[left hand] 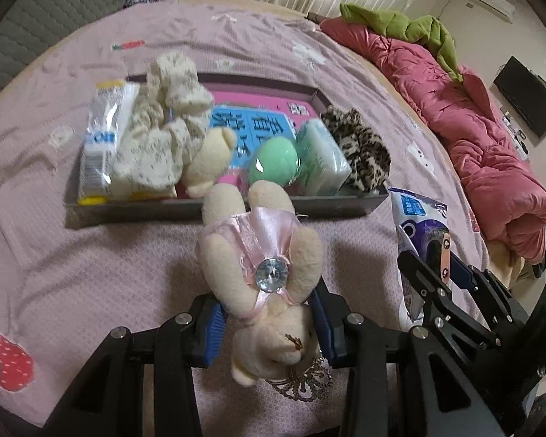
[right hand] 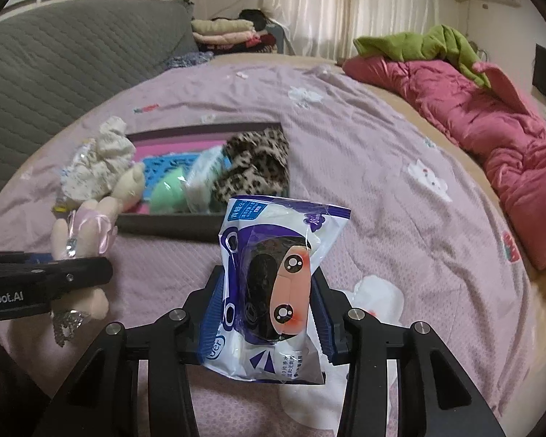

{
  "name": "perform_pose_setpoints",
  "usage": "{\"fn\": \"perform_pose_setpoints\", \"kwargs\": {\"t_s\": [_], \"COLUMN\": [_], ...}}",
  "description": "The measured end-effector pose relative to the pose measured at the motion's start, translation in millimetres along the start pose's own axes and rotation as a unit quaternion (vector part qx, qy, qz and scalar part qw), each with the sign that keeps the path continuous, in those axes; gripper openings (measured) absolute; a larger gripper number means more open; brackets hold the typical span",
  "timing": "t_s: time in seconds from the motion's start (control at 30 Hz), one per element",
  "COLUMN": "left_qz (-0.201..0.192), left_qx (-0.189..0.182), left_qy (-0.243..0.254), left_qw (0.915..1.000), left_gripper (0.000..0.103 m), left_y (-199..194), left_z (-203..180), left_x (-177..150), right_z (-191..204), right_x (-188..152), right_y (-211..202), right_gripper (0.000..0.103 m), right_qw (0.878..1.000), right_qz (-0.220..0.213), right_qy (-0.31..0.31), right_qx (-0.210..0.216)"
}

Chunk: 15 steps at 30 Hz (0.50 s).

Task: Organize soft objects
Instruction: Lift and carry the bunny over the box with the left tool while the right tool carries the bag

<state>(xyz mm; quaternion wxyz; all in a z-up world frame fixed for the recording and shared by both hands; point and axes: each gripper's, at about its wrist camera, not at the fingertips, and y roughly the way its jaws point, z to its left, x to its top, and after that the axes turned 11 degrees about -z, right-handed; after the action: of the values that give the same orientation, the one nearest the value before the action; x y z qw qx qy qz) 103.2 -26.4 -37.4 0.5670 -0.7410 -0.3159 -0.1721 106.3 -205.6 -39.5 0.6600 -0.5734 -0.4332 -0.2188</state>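
Observation:
My left gripper (left hand: pixel 267 322) is shut on a cream plush bear (left hand: pixel 262 266) in a pink satin dress with a gem, held just before the tray's near wall (left hand: pixel 214 209). My right gripper (right hand: pixel 267 313) is shut on a white and purple packet (right hand: pixel 273 284) with a cartoon face, held above the bedspread right of the tray (right hand: pixel 171 229). The tray holds a clear packet (left hand: pixel 102 138), a cream floral scrunchie (left hand: pixel 160 127), a second plush bear (left hand: pixel 211 162), a green egg-shaped sponge (left hand: pixel 273 162), a tissue pack (left hand: pixel 322 160) and a leopard scrunchie (left hand: pixel 360 145).
The tray lies on a pink bedspread (left hand: pixel 91 273). A red quilt (right hand: pixel 491 138) with a green cloth (right hand: pixel 429 45) lies along the right side. A grey quilted headboard (right hand: pixel 54 65) and folded clothes (right hand: pixel 225 32) are at the back.

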Motion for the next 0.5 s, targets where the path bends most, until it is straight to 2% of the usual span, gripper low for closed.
{"fn": "perform_pose_setpoints", "kwargs": {"t_s": [0.5], "left_qz": [-0.051], "left_qx": [0.005], "left_qy": [0.016], "left_qw": [0.9986], "left_gripper": [0.042], "left_y": [-26], "left_z": [-2], "left_x": [32], "right_z": [14], "right_x": [34], "right_y": [-23], "right_gripper": [0.046], "right_qw": [0.999], "right_qz": [-0.046], "right_qy": [-0.012], "right_qx": [0.016]}}
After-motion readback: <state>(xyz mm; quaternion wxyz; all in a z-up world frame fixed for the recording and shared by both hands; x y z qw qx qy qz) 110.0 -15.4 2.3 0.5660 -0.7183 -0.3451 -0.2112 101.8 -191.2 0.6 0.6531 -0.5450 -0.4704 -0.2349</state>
